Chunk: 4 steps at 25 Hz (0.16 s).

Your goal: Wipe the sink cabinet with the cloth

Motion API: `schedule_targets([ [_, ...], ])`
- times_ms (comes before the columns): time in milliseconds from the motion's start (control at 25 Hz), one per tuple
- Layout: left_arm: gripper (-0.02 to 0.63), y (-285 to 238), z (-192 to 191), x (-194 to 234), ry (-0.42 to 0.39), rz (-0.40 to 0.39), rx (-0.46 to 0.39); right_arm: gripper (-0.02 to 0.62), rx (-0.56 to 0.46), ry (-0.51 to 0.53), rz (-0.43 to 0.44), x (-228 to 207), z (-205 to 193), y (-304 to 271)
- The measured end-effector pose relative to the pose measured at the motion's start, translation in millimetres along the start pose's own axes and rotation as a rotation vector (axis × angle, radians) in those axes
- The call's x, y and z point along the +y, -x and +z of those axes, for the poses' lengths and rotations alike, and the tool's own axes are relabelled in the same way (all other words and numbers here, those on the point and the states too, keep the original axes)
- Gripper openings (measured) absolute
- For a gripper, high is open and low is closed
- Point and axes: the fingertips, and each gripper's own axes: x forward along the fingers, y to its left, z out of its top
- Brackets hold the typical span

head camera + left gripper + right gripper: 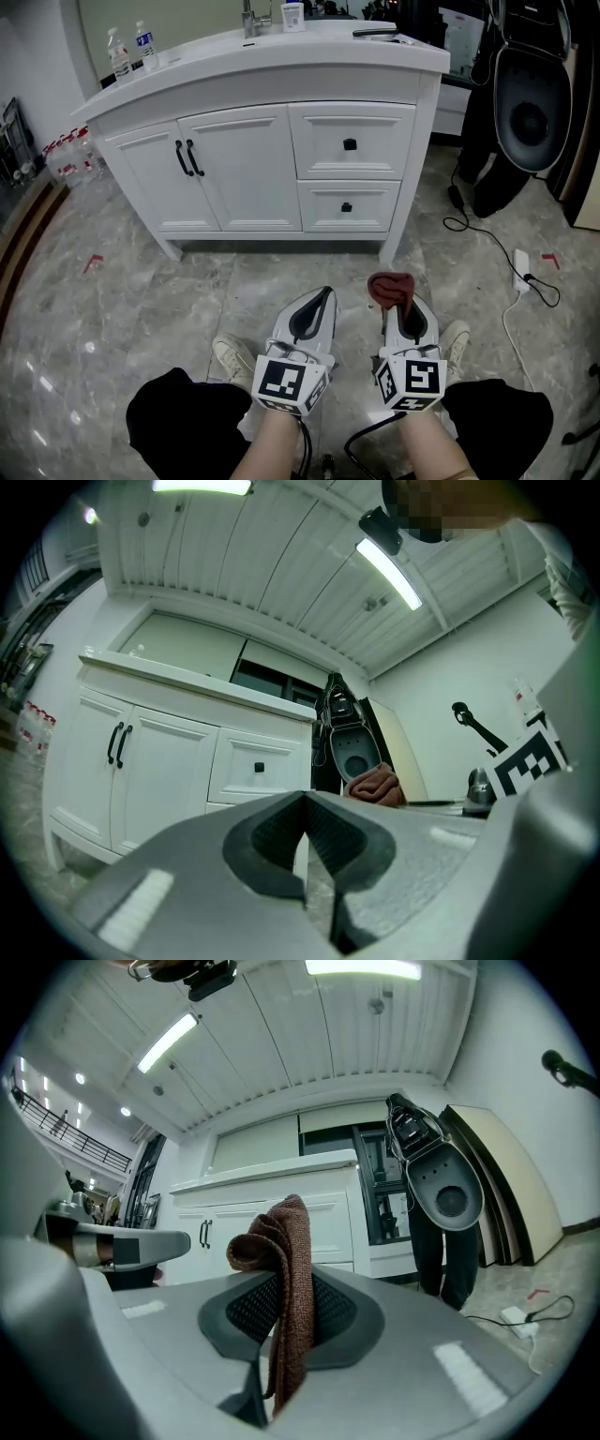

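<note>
In the head view the sink cabinet [262, 141] stands ahead, and both tools are held low over the floor, in front of it and well apart from it. I count one cabinet with two doors [206, 169] and two drawers [349, 142], two bottles [131, 52] on the left end of its top, two grippers and one cloth [391, 289]. In the left gripper view the left hand-held gripper [302, 808] has its jaws together with nothing between them; the cabinet front is ahead, to its left. In the right gripper view the right hand-held gripper [289, 1299] is clamped on the brown cloth, which stands up folded out of the jaws, with the cabinet behind it. I judge the wiping has not begun: the cloth is in hand but touches nothing. The next move calls for carrying it forward to the cabinet and pressing it flat on a surface.
</note>
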Motion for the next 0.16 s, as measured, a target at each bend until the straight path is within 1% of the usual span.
schedule_targets([
  [160,0.0,-0.2,-1.3,-1.3,-0.003,-0.002,0.007,0.08,-0.004,0.001,0.001,0.0,-0.3,0.6],
])
